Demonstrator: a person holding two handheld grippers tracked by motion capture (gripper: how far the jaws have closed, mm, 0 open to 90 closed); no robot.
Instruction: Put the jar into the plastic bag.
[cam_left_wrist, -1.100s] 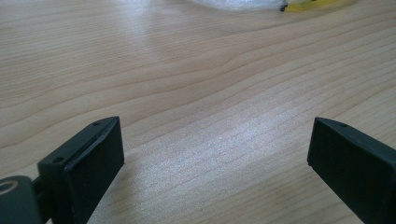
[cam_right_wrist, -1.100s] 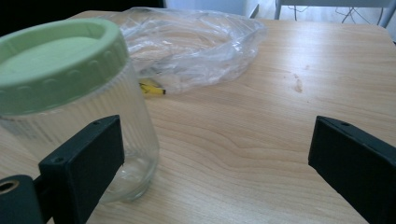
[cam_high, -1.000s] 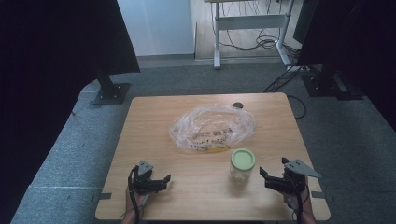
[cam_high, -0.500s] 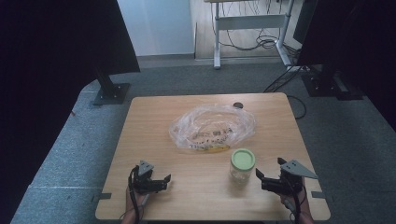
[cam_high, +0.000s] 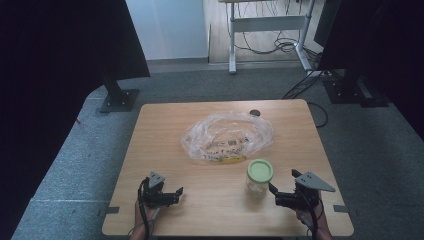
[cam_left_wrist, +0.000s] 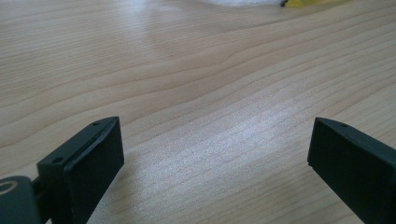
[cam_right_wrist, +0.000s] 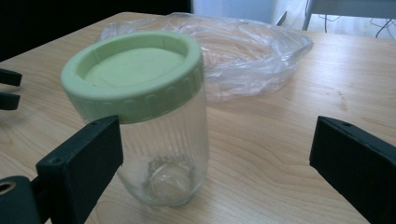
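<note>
The jar stands upright on the counter, just in front of the right tongs, whose jaws gape wide. It looks empty, of clear ribbed glass: stiff, smooth, probably slippery and breakable, so best gripped around the body below the green lid. The left tongs gape too, over bare wood. Behind lies a soft plastic bag holding something yellow.
</note>
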